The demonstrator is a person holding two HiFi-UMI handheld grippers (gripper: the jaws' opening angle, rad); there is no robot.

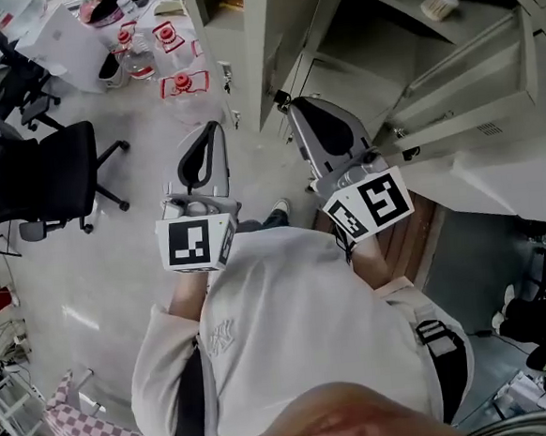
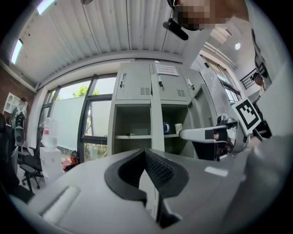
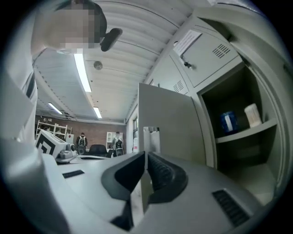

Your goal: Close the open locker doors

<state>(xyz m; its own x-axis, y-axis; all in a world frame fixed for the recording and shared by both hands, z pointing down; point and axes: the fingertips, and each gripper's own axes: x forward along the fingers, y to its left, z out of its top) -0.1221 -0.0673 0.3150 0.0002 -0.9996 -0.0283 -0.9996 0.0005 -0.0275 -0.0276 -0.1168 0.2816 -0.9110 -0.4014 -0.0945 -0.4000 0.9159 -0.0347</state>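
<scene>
Left gripper (image 1: 213,126) and right gripper (image 1: 291,106) both have their jaws together, empty. Open locker door (image 1: 268,34) stands over the pale floor (image 1: 99,273).

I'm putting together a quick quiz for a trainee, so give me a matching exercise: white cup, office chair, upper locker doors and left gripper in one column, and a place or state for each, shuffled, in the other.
Things:
1. white cup
2. office chair
3. upper locker doors
4. left gripper

Places or states:
A. jaws together, nothing between them
B. standing on the floor
C. on a shelf beside a blue cup
D. closed

Pairs: 1-C, 2-B, 3-D, 4-A.
</scene>
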